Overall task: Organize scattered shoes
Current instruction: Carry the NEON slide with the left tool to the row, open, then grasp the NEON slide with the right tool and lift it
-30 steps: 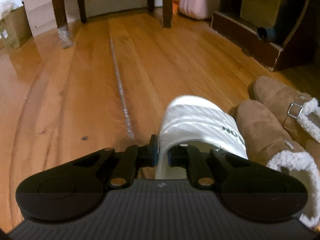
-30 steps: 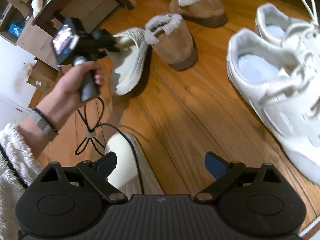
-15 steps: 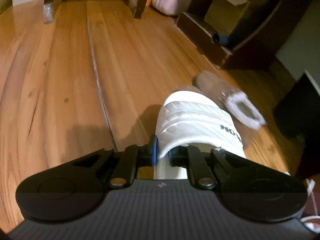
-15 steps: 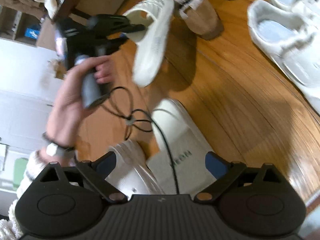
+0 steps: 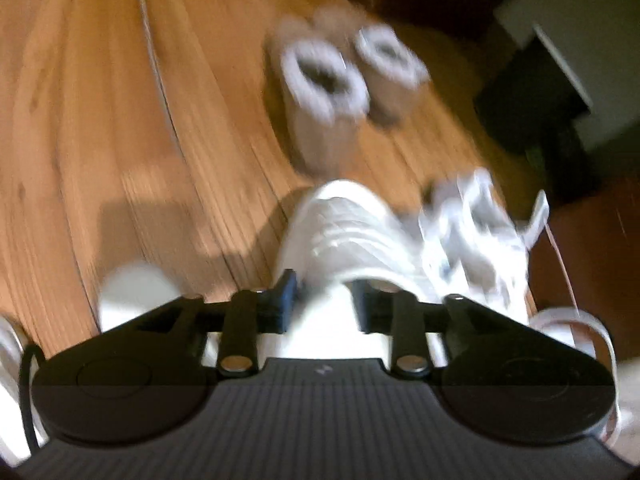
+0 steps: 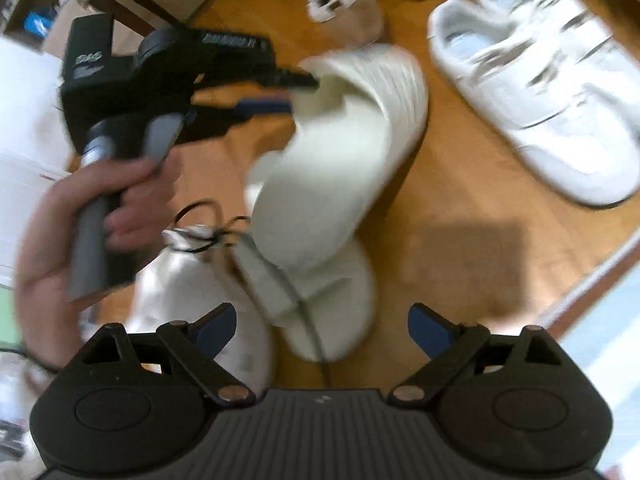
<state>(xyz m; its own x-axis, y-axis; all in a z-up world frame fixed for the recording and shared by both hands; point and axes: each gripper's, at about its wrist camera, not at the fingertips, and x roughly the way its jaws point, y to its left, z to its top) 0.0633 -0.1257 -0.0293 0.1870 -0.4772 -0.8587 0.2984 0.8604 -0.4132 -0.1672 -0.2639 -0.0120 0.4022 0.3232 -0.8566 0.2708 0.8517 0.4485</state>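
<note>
floor [image 6: 460,184]: wood, shoes scattered
left gripper [image 5: 322,300]: jaws opening around white slide [image 5: 352,232], releasing beside its mate [image 6: 332,300]
right gripper [image 6: 322,322]: wide apart, empty

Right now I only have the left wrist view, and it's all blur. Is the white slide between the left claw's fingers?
Observer: Yes. In the right wrist view the left claw has its jaws opening, with the strap of the white slide between them.
Operator: What's under it?
Observer: The matching slide lies on the floor just below.
Operator: Right claw?
Observer: The right claw is open and empty, above the slide on the floor.
</note>
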